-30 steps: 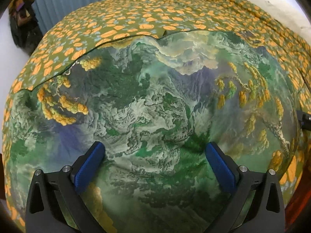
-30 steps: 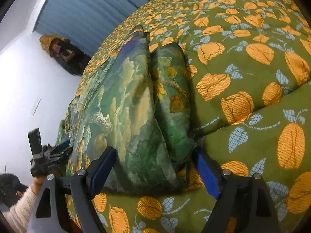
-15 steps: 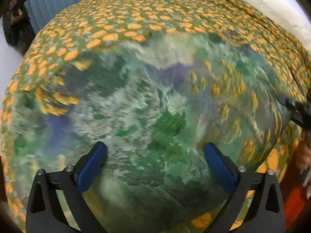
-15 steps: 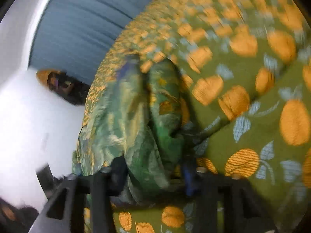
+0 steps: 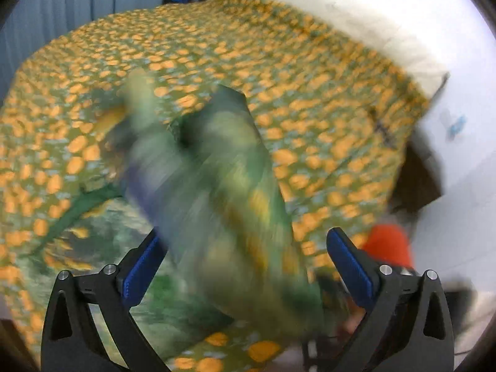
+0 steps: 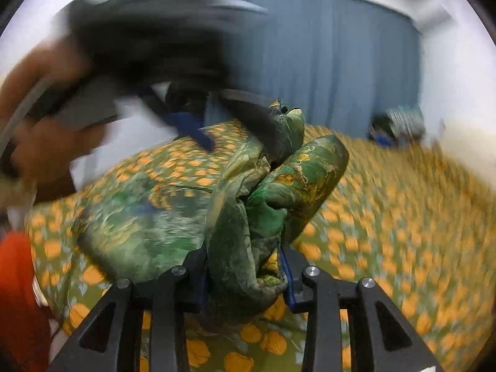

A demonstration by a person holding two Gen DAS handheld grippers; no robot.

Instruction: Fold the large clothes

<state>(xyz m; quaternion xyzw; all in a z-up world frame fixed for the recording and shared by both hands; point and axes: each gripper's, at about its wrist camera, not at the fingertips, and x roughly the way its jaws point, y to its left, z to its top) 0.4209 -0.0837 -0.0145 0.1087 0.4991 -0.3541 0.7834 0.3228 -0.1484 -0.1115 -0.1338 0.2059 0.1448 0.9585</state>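
Right wrist view: the right gripper (image 6: 245,274) is clamped on a bunched green garment (image 6: 173,226), lifted over the bedspread (image 6: 387,217). The left gripper (image 5: 245,266) gapes empty. A fold-over seems next, needing flat laying.

Large silky green garment (image 6: 173,226) with painted yellow-and-violet landscape print (partly blurred), bunched and lifted at one end into thick folds, remainder lying rumpled on the bed.
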